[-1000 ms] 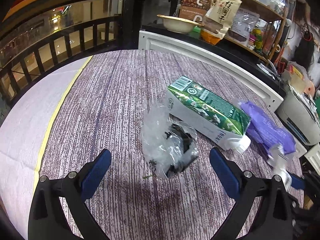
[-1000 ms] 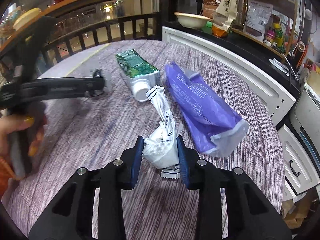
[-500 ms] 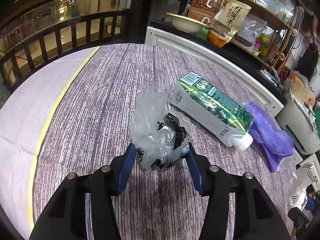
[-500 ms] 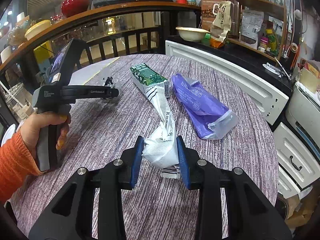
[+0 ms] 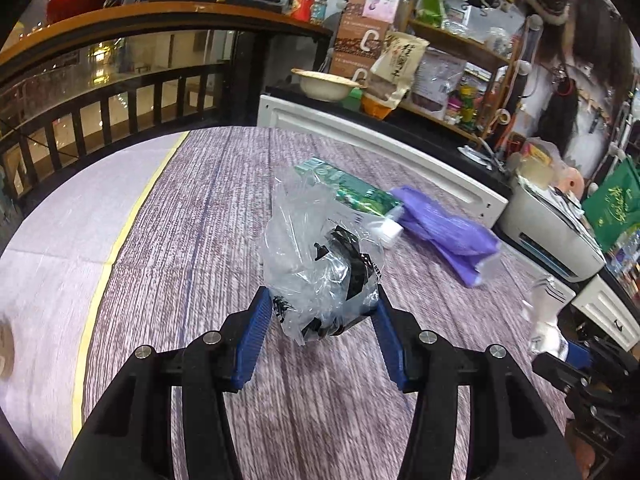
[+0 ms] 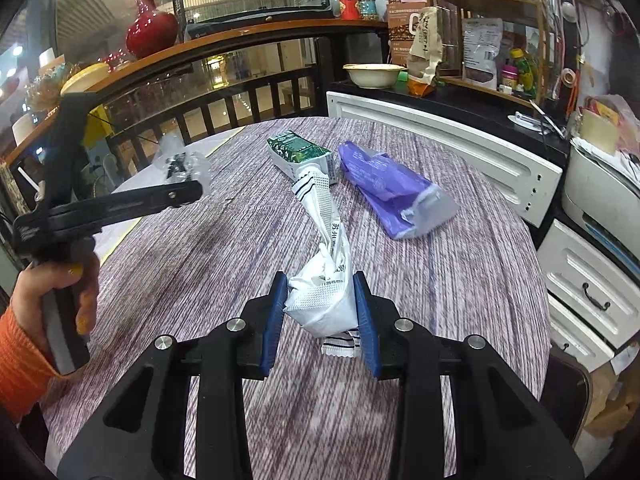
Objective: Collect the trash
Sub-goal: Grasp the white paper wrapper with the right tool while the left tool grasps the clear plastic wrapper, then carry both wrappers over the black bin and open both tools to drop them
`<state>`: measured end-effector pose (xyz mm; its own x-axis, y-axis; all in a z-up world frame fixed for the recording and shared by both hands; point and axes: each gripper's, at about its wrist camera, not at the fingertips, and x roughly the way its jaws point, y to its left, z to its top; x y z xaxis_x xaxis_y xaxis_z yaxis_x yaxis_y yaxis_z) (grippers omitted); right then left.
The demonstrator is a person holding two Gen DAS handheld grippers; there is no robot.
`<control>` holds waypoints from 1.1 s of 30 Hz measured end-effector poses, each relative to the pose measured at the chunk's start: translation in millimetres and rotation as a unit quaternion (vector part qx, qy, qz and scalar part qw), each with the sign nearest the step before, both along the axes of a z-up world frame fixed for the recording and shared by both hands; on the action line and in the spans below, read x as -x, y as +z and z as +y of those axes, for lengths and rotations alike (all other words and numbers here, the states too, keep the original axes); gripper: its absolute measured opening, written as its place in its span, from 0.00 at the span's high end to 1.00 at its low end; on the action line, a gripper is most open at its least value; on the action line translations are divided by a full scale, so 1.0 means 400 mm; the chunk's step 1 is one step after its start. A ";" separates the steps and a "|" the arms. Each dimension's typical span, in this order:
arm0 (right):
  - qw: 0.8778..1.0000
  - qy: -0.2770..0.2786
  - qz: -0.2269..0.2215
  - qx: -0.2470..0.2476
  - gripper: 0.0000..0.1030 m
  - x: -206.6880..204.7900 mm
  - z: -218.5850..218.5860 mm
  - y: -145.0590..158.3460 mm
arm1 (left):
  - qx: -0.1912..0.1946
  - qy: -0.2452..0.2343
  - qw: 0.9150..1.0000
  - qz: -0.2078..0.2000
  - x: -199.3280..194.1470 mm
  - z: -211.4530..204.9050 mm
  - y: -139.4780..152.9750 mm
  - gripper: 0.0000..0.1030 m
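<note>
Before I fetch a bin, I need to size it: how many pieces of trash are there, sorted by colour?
Clear, with black print: 1, crumpled plastic bag in the left gripper
White: 1, wrapper in the right gripper
Green: 1, carton
Purple: 1, pouch
Total: 4

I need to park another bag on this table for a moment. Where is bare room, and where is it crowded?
Bare: the near half of the table, and the stretch between the green carton and the yellow stripe. Crowded: the far middle, where the carton and the purple bag lie side by side.
</note>
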<state>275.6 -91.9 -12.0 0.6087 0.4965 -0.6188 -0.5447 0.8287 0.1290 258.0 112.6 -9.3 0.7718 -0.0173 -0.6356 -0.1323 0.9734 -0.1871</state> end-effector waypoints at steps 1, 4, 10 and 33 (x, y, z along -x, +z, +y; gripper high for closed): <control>1.000 -0.002 0.001 -0.003 0.67 0.006 -0.009 -0.001 | -0.002 -0.005 1.000 -0.003 0.012 -0.009 0.003 0.51; 1.000 -0.010 0.003 -0.012 0.67 0.029 -0.038 -0.005 | -0.001 -0.020 1.000 -0.013 0.047 -0.038 0.011 0.51; 0.999 -0.027 0.002 -0.030 0.67 0.073 -0.096 -0.010 | 0.016 -0.046 0.998 -0.024 0.103 -0.097 0.018 0.51; 0.977 -0.194 0.025 -0.081 0.67 0.169 -0.492 -0.094 | 0.036 -0.160 0.985 -0.054 0.174 -0.407 0.035 0.51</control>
